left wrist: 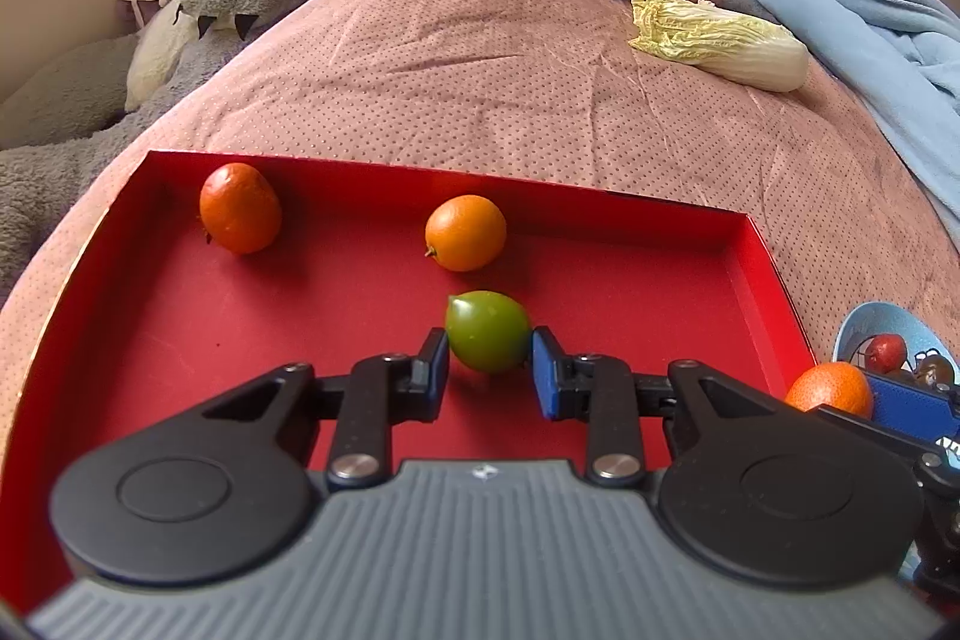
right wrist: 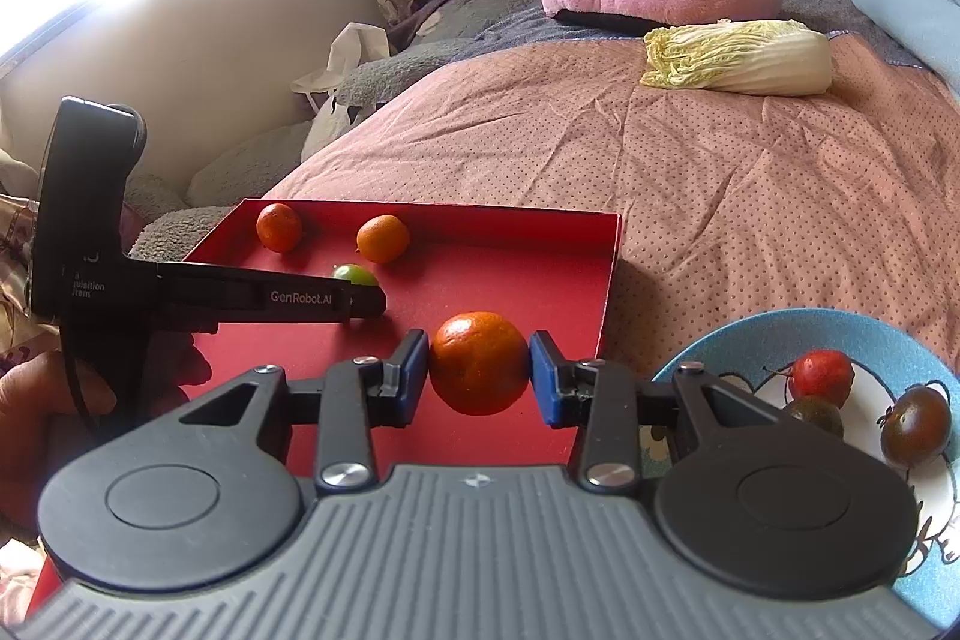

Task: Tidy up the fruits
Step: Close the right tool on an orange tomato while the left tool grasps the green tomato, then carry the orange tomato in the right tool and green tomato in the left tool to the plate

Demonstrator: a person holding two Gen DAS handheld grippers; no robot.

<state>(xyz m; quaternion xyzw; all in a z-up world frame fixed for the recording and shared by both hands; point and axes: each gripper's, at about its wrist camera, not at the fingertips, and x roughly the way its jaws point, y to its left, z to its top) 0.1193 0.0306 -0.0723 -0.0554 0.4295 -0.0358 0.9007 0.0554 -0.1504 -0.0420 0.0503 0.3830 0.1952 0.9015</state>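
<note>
While the left gripper (left wrist: 489,361) has its fingers clamped on a green fruit (left wrist: 487,331) inside the red tray (left wrist: 660,280), two orange fruits (left wrist: 465,232) lie beyond. Right gripper (right wrist: 478,370) fingers grip a darker orange fruit (right wrist: 478,363) above the tray's near right part, beside the blue bowl (right wrist: 828,325).

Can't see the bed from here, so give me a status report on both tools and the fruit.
Left tool shut on small green fruit in red tray. Right tool shut on round orange citrus. Nothing blocking.
</note>
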